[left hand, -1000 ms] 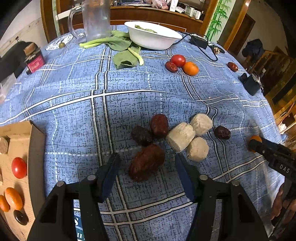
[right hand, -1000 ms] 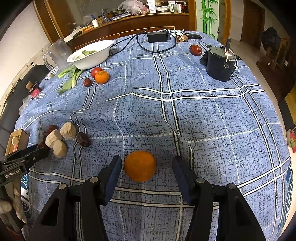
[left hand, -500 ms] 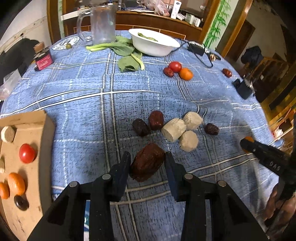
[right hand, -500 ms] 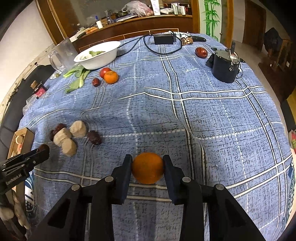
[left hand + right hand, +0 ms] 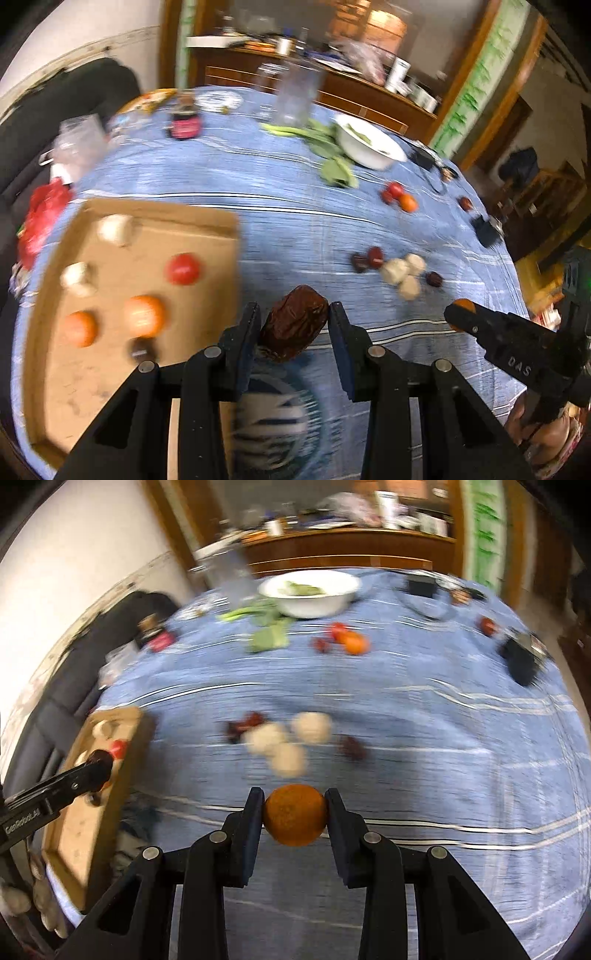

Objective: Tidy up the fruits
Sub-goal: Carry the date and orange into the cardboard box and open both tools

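My left gripper [image 5: 293, 319] is shut on a large brown date [image 5: 295, 326] and holds it above the blue cloth, just right of the cardboard tray [image 5: 221, 229]. The tray holds a tomato [image 5: 183, 268], two oranges [image 5: 143, 315], pale lumps and a dark fruit. My right gripper [image 5: 295, 812] is shut on an orange [image 5: 295, 819], lifted above the cloth; it also shows in the left wrist view [image 5: 460, 314]. Loose dates [image 5: 367, 258] and three pale lumps [image 5: 400, 271] lie mid-table. The left gripper shows at the tray in the right wrist view [image 5: 98, 766].
A white bowl [image 5: 369, 142] with greens [image 5: 325, 147] beside it stands at the back. A tomato, a date and an orange [image 5: 408, 202] lie near it. A glass jug [image 5: 295, 98], a red jar [image 5: 183, 123] and black devices [image 5: 487, 230] stand around the edges.
Both grippers closed on their fruits and lifted them. Both have swung left toward the cardboard tray, which now fills the left of the left wrist view.
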A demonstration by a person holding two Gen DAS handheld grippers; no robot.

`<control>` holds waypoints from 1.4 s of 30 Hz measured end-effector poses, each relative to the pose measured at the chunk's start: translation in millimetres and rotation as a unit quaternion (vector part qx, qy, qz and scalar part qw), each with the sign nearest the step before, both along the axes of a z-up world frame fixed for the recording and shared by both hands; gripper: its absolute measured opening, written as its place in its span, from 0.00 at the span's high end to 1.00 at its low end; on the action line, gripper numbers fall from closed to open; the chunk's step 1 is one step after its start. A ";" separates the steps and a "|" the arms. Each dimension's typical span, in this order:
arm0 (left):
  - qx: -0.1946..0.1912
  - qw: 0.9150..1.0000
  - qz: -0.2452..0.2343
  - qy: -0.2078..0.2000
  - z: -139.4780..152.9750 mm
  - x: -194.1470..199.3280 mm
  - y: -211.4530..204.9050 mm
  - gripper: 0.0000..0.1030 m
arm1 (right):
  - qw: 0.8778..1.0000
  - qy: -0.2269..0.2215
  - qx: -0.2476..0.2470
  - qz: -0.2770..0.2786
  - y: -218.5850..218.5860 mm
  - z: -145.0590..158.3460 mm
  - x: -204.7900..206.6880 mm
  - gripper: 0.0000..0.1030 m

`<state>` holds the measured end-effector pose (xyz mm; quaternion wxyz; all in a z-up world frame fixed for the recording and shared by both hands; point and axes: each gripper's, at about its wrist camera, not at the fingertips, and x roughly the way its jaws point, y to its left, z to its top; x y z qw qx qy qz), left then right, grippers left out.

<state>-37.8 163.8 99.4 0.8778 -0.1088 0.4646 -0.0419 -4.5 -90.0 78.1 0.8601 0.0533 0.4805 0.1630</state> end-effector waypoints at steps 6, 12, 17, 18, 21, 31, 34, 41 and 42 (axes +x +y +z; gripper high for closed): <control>0.014 0.997 0.073 0.012 -5.3 -30.0 78.1 0.65 | 0.995 -0.011 0.012 0.099 95.7 14.7 -15.7 0.64; 0.021 0.993 0.111 0.036 -22.2 -46.1 127.9 0.65 | 0.986 0.009 0.023 0.165 171.0 5.1 -31.1 0.64; 0.014 0.993 0.112 0.043 -30.9 -50.1 148.1 0.65 | 0.981 0.020 0.015 0.190 209.2 -7.7 -39.5 0.64; 0.014 0.993 0.112 0.043 -31.8 -51.4 149.6 0.65 | 0.981 0.021 0.014 0.191 212.9 -9.0 -40.2 0.64; 0.011 0.993 0.108 0.047 -35.1 -52.8 154.3 0.64 | 0.981 0.024 0.011 0.193 226.0 -12.0 -41.9 0.64; 0.016 0.993 0.105 0.061 -47.4 -54.9 161.0 0.64 | 0.980 0.037 0.005 0.197 245.1 -25.5 -43.8 0.64; 0.018 0.992 0.108 0.064 -50.2 -54.8 162.5 0.64 | 0.979 0.036 -0.004 0.201 250.4 -30.7 -45.2 0.64; 0.023 0.990 0.119 0.072 -55.2 -55.1 167.0 0.64 | 0.977 0.040 -0.023 0.208 260.9 -44.1 -46.9 0.64; 0.023 0.990 0.121 0.071 -54.9 -55.7 168.3 0.64 | 0.977 0.041 -0.026 0.210 262.3 -45.9 -47.5 0.64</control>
